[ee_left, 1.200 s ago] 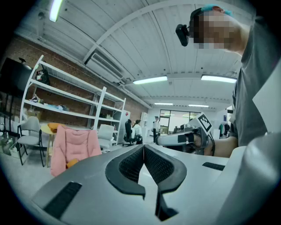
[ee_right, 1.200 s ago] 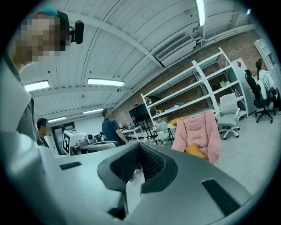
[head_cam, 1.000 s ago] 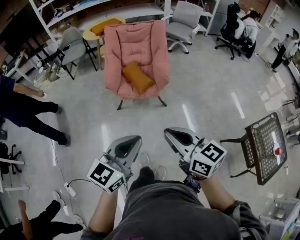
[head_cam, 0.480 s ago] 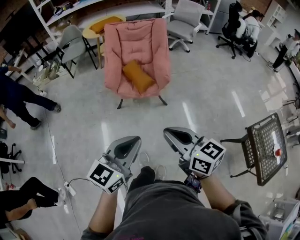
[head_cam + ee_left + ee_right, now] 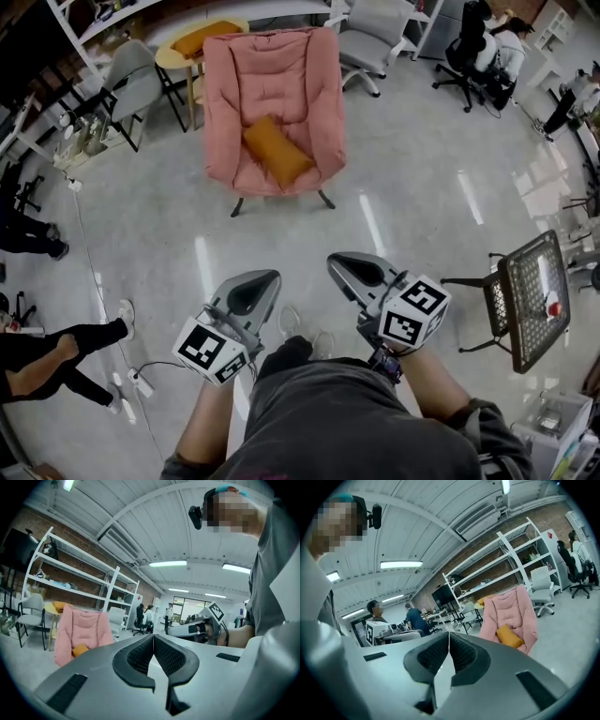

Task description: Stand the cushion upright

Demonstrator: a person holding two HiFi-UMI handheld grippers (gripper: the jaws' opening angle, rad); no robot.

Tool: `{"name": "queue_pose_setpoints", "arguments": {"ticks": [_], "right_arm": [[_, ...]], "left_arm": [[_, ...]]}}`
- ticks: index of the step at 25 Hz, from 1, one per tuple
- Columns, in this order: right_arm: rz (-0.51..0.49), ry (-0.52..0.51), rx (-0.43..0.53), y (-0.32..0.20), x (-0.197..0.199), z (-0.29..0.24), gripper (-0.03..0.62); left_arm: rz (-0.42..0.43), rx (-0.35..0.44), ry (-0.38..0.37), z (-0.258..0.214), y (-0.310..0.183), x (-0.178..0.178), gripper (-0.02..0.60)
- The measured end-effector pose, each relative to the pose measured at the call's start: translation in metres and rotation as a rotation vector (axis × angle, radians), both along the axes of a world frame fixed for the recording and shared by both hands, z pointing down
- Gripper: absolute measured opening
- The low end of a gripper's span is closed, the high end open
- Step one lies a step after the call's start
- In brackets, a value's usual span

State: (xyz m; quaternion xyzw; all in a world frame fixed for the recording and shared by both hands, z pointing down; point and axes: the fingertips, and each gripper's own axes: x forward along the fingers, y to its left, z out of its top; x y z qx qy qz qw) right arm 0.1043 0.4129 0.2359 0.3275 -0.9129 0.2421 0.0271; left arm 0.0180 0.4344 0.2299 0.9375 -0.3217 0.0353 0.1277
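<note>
my left gripper [image 5: 153, 637] and right gripper [image 5: 449, 634] are pinched together empty, the cushion [image 5: 277, 153] lies slanted on the armchair [image 5: 272, 84] upper centre, and arriving unopened i'd likely just shove it over.

Two tools, two cushions, one armchair.
The left tool [image 5: 272, 279] and the right tool [image 5: 337, 264] are making two. One pink armchair [image 5: 272, 103] is standing ahead, with one orange cushion [image 5: 277, 152] lying on its seat. A second orange cushion [image 5: 199, 39] is lying on the one round yellow table [image 5: 172, 56]. Two grey chairs are standing behind, one grey chair [image 5: 136, 77] by that table and the other [image 5: 370, 37] further right. One black mesh table [image 5: 511, 309] is standing at the right.
</note>
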Motion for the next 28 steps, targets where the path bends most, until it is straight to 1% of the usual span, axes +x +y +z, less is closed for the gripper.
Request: {"name": "queue_pose_setpoints", "arguments": {"ticks": [6,9,13,20,24,28], "right_arm": [[0.034,0.018,-0.011,-0.065,-0.030,0.005,0.017],[0.057,0.020,-0.011,-0.093,-0.038,0.006,0.016],[0.078,0.022,-0.014,-0.119,-0.040,0.007,0.017],[0.085,0.017,-0.034,-0.165,-0.044,0.016,0.017],[0.077,0.011,-0.047,-0.194,-0.043,0.028,0.017],[0.062,0.008,-0.064,-0.231,-0.039,0.043,0.016]], "left_arm": [[0.035,-0.003,0.009,0.004,-0.068,-0.033,0.011],[0.052,-0.005,0.007,0.006,-0.095,-0.042,0.011],[0.062,-0.008,0.006,0.008,-0.120,-0.049,0.011],[0.049,-0.031,0.001,0.016,-0.160,-0.062,0.011],[0.038,-0.044,-0.009,0.025,-0.185,-0.062,0.011],[0.022,-0.055,-0.020,0.034,-0.221,-0.057,0.011]]}}
